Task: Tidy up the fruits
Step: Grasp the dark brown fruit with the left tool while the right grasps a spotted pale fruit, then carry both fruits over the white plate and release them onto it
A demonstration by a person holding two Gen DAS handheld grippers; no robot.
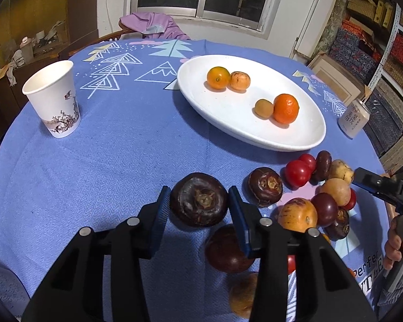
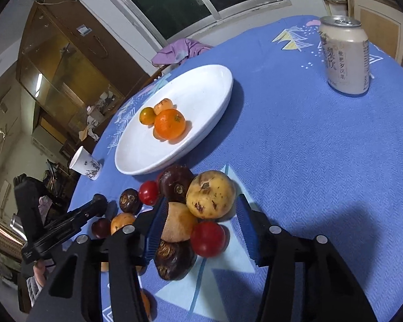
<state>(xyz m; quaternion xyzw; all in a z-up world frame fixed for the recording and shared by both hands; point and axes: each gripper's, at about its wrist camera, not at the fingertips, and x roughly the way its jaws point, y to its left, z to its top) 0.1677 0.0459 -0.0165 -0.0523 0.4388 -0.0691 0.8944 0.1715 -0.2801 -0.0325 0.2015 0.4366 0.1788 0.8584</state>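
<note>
My left gripper [image 1: 199, 201] is shut on a dark brown water chestnut [image 1: 198, 199] and holds it just above the blue cloth. A white oval plate [image 1: 220, 126] beyond it holds two oranges and two small tan fruits; it also shows in the right wrist view [image 2: 201, 102]. A pile of loose fruit [image 1: 317, 193] lies right of the left gripper. My right gripper [image 2: 200, 224] is open, its jaws around the near side of that pile: a yellow fruit [image 2: 211, 198], a red tomato [image 2: 207, 238] and a tan fruit [image 2: 177, 222] sit between the pads.
A paper cup [image 1: 53, 99] stands at the far left of the round table. A drink can [image 2: 345, 56] stands right of the plate. A purple cloth [image 1: 155, 25] hangs on a chair behind the table. The table edge curves close on all sides.
</note>
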